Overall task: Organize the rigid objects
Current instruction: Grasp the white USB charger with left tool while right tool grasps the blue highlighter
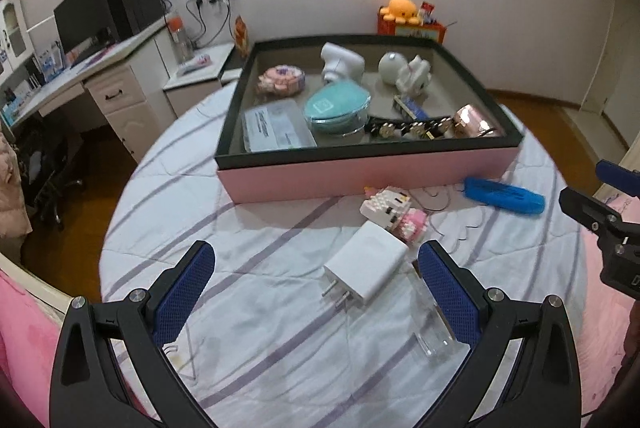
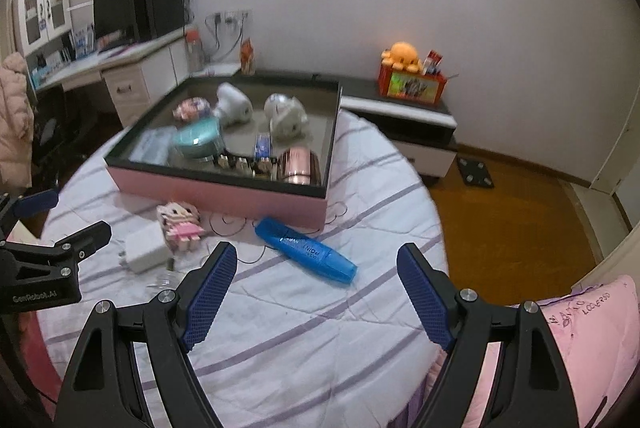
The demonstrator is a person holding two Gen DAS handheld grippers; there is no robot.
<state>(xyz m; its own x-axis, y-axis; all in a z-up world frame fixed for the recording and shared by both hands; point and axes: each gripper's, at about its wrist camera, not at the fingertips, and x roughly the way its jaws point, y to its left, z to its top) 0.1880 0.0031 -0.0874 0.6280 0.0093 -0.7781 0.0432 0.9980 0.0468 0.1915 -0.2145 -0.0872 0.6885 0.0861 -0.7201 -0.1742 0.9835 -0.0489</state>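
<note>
Hovering with both claws apart and empty: left gripper (image 1: pixel 316 292) frames the charger (image 1: pixel 370 262) at lower centre; right gripper (image 2: pixel 314 294) below the blue pen (image 2: pixel 306 250). Centre, lower, then close.

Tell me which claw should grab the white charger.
Left. The charger lies just ahead of the open left claw, whereas the open right claw faces the blue marker.
</note>
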